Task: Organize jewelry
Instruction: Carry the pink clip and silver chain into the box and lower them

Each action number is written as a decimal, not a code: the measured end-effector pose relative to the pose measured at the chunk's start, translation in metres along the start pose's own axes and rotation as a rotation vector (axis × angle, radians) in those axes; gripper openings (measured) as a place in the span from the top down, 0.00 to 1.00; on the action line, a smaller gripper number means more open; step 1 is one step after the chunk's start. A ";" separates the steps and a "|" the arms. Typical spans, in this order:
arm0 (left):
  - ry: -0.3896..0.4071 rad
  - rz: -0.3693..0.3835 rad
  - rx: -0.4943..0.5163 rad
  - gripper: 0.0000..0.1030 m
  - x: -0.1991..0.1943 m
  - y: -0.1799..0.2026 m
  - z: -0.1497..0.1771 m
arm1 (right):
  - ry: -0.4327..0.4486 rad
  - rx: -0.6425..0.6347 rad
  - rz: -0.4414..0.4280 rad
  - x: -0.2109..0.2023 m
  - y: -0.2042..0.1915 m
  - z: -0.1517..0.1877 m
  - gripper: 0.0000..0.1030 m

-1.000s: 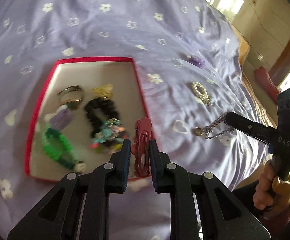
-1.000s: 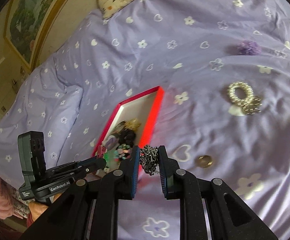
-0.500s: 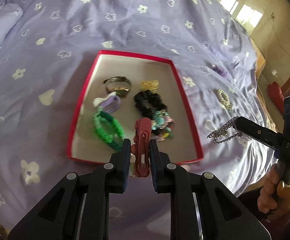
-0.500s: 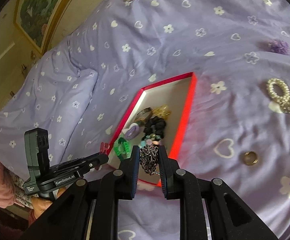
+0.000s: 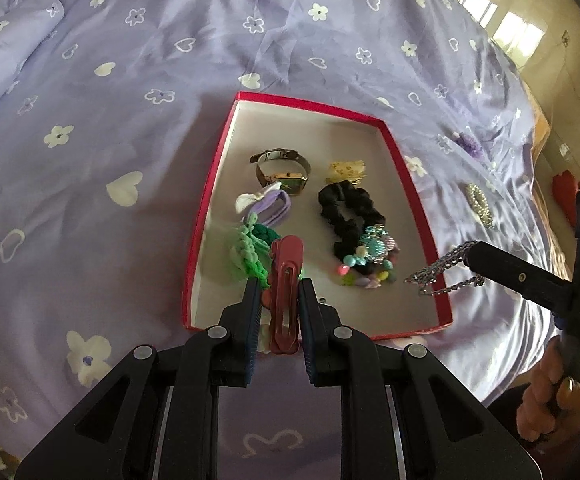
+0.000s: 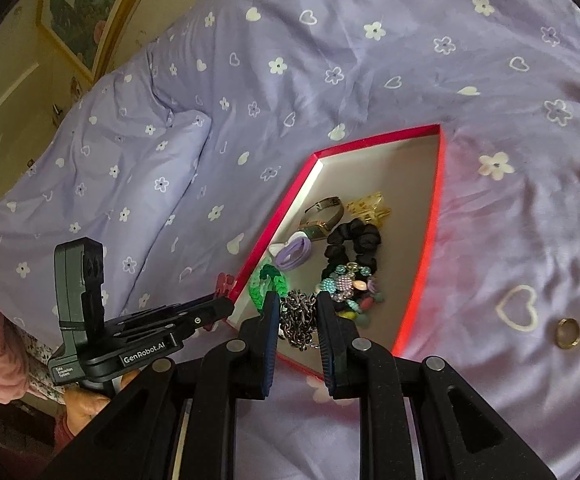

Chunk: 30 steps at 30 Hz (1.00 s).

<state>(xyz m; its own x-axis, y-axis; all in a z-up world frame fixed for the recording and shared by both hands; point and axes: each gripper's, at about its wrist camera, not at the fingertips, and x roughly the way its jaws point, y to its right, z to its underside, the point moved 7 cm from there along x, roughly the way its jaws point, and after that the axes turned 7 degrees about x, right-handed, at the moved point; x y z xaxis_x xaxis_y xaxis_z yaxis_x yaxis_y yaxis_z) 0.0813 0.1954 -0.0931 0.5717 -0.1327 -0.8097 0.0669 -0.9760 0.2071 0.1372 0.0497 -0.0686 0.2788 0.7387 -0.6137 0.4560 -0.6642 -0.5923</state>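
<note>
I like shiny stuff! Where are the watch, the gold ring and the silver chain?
watch [image 5: 295, 185], left wrist view, green face.
gold ring [image 6: 568, 333], right wrist view, its band.
silver chain [image 6: 299, 320], right wrist view, bunched links.

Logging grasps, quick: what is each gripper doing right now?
Left gripper: shut on the red hair clip.
Right gripper: shut on the silver chain.
</note>
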 end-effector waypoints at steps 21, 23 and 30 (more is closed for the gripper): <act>-0.062 -0.040 0.017 0.84 0.037 -0.006 0.008 | -0.095 0.013 0.066 0.046 0.031 0.015 0.82; -0.069 -0.041 0.018 0.84 0.040 -0.006 0.010 | -0.101 0.010 0.073 0.048 0.032 0.016 0.82; -0.077 -0.053 0.029 0.84 0.043 -0.006 0.010 | -0.108 -0.043 0.116 0.053 0.030 0.017 0.82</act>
<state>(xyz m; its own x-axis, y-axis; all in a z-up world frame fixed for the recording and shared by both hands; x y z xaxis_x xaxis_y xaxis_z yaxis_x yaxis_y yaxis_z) 0.0969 0.1935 -0.1345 0.5034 -0.0920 -0.8591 0.0710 -0.9865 0.1473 0.1510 0.0668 -0.1276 0.2407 0.6390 -0.7306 0.4621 -0.7374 -0.4927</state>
